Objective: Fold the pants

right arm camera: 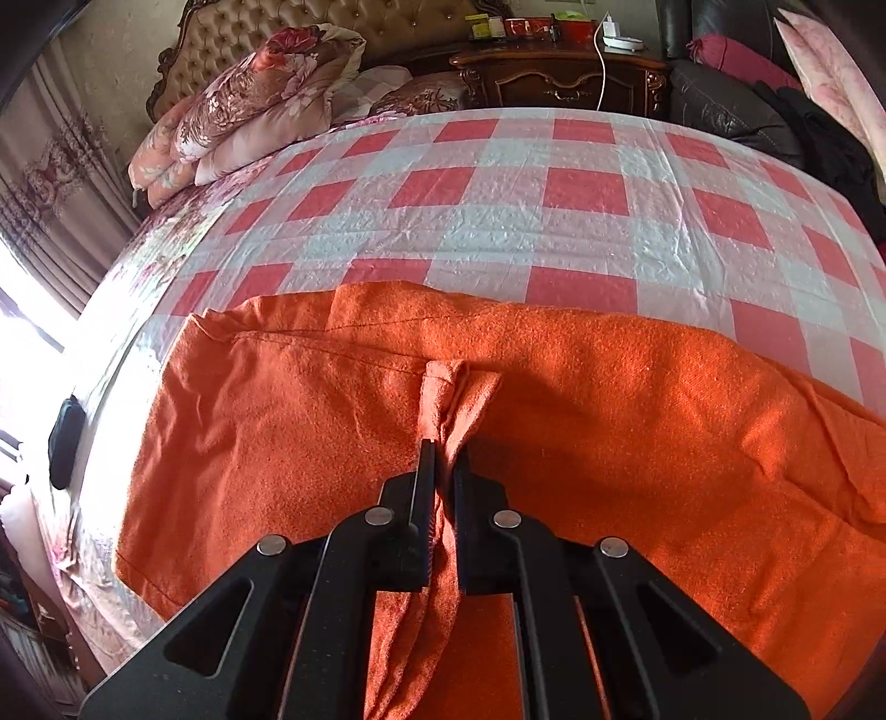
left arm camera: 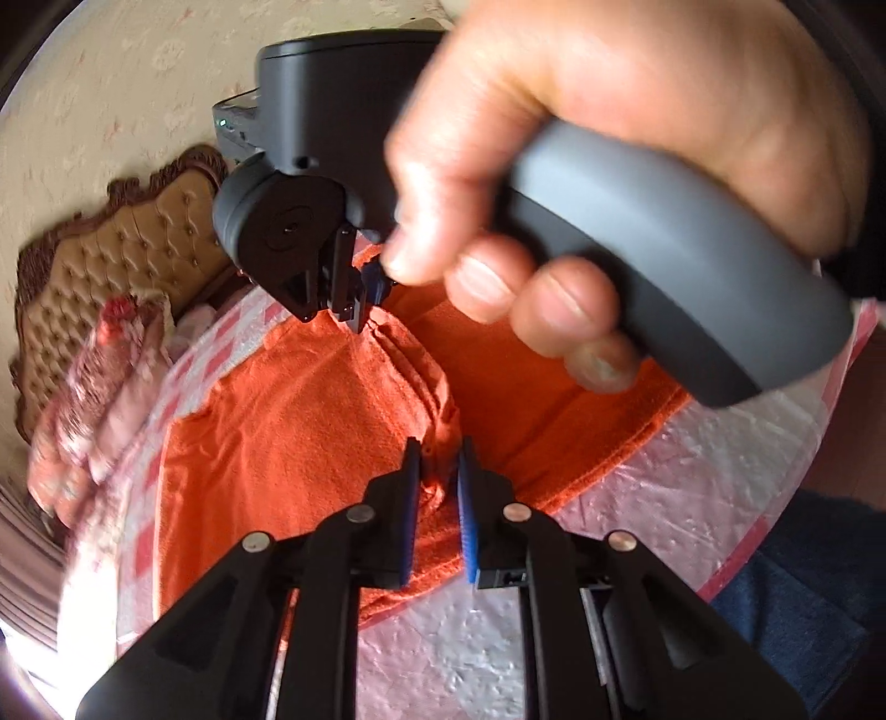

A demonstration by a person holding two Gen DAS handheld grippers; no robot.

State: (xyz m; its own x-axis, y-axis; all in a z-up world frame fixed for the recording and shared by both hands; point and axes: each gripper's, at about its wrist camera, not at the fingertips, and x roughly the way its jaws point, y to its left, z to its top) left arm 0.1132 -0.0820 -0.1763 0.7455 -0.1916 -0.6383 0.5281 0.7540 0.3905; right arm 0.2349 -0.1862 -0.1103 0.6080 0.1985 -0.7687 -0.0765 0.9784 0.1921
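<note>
Pants (right arm camera: 554,399), orange, on checkered bedspread (right arm camera: 554,183), pinched in both left claw (left arm camera: 437,487) and right claw (right arm camera: 443,487).

A red-checked bedspread (right arm camera: 554,221) is spread over the bed; floral quilts (right arm camera: 243,111) are piled beside a tufted headboard (right arm camera: 310,25).

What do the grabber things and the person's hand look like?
Each gripper is black plastic with two flat fingers, blue ribbed pads inside, and round silver bolts on angled arms: the left gripper and the right gripper. From outside, the right one shows a boxy black body with a tiny green light and a thick grey handle. The hand on it is bare, with short nails; no sleeve shows.
</note>
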